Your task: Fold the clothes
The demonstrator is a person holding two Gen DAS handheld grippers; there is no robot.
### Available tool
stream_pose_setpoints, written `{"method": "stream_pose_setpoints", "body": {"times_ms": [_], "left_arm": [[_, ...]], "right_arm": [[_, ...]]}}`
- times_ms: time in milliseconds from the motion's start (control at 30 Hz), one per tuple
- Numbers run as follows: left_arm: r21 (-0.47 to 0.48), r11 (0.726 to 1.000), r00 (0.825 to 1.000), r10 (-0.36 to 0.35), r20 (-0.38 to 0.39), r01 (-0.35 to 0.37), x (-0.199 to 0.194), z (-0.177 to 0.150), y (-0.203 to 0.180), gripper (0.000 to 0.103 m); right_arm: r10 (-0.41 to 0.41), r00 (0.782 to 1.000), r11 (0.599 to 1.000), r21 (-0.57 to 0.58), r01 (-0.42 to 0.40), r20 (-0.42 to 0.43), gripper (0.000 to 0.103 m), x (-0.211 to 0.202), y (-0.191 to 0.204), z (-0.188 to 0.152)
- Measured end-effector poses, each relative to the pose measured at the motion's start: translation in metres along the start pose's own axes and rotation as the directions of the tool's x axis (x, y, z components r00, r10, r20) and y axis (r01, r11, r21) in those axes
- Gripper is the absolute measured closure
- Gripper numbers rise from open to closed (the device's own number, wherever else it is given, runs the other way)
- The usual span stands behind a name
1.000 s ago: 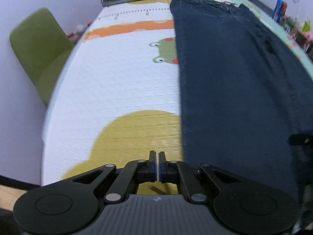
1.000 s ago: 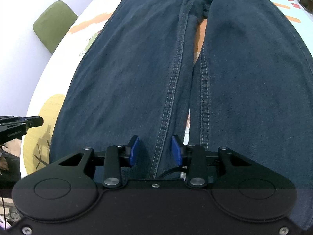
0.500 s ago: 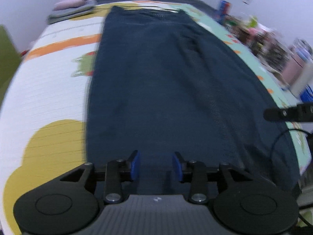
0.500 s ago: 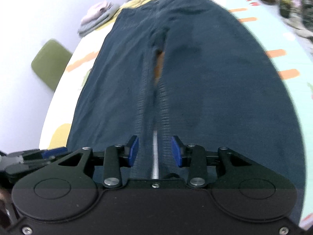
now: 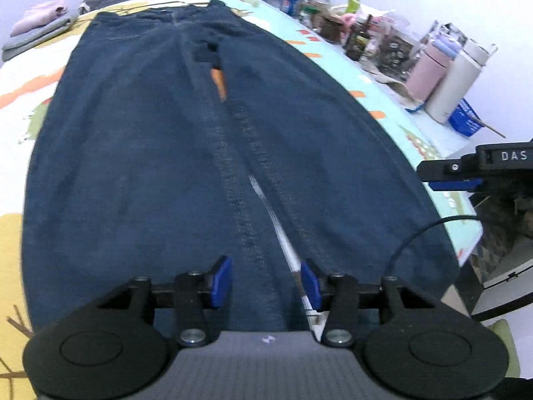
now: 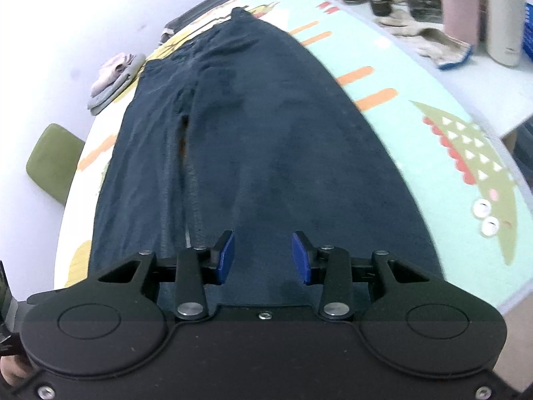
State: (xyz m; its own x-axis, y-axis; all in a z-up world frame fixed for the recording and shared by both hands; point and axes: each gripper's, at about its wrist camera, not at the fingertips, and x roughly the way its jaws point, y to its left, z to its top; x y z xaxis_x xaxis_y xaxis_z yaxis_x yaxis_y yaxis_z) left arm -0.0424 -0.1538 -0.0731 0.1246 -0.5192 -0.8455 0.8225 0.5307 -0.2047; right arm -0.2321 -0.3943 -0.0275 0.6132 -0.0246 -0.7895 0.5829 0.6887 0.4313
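Along the bench the jeans (image 5: 150,166) run lengthwise away from us, hems nearest both gaping grippers, left gripper (image 5: 266,281) over the inseam, right gripper (image 6: 263,256) over the right leg.

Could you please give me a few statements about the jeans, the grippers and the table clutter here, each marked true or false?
1. The dark blue jeans lie flat and unfolded on the patterned mat. True.
2. The left gripper is shut on a trouser leg. False: its jaws stand open and hold nothing.
3. The right gripper is open above the jeans. True.
4. A pink bottle stands beside a white tumbler. True.
5. The folded clothes lie on top of the jeans. False: they sit apart, near the waistband end.
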Motion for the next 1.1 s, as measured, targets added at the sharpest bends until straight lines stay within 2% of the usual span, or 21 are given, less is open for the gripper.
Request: {"method": "stream_pose_setpoints", "body": {"times_ms": [133,233,533,733,933,1000,1100], "left_arm": [[-0.017,1.000,1.000,0.009,0.005,-0.008,0.003,-0.009,-0.022,0.050],[-0.067,0.997,0.999,0.032,0.002,-0.032,0.005,-0.017,-0.033,0.049],[-0.184,0.980,0.995,0.089,0.037,-0.081,0.000,-0.035,-0.067,0.046],[-0.197,0.976,0.996,0.094,0.013,-0.089,0.006,-0.050,-0.091,0.045],[-0.134,0.985,0.994,0.110,0.005,-0.108,0.007,-0.061,-0.112,0.045],[-0.117,0.988,0.995,0.101,0.004,-0.100,0.006,-0.060,-0.115,0.046],[-0.102,0.993,0.998,0.062,0.001,-0.061,0.004,-0.061,-0.117,0.052]], "right_arm": [[0.003,1.000,1.000,0.004,-0.003,-0.002,0.066,-0.009,-0.020,-0.003],[0.010,1.000,1.000,-0.005,-0.010,-0.015,0.066,-0.016,-0.036,-0.006],[0.024,0.998,0.995,-0.096,-0.030,-0.064,0.066,-0.041,-0.078,-0.016],[0.027,0.994,0.990,-0.137,-0.042,-0.109,0.066,-0.042,-0.103,-0.029],[0.005,0.989,0.993,-0.115,-0.022,-0.151,0.066,-0.037,-0.130,-0.047],[-0.008,0.988,0.994,-0.108,-0.009,-0.157,0.066,-0.035,-0.137,-0.052],[-0.030,0.986,0.996,-0.085,0.016,-0.163,0.066,-0.031,-0.146,-0.062]]}}
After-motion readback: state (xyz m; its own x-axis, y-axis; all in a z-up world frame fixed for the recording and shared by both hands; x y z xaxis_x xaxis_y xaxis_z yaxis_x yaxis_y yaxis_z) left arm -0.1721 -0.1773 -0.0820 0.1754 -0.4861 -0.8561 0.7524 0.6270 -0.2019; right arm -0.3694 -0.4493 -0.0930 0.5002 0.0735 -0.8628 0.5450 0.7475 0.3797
